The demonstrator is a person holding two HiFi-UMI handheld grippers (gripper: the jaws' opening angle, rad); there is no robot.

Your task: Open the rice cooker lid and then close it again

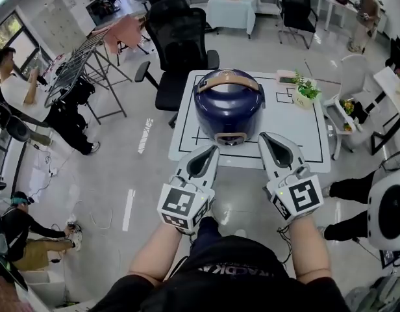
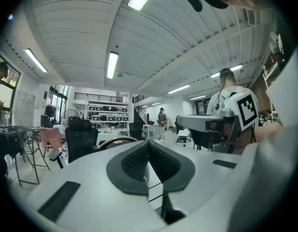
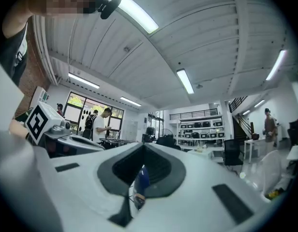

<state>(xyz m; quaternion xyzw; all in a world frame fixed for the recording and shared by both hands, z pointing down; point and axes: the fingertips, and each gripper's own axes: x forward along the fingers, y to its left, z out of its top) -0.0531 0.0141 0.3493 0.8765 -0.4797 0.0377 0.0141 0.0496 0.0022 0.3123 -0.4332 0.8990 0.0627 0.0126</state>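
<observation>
Jaws pressed together and empty, I hold left gripper (image 1: 210, 150) and right gripper (image 1: 269, 138) just short of the seemingly closed rice cooker (image 1: 228, 103) on the white surface (image 1: 304, 135); a blunt push could skid it

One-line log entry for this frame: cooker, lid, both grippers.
rice cooker: on white table | lid: closed | left gripper: shut, empty | right gripper: shut, empty | both: just in front of cooker
</observation>
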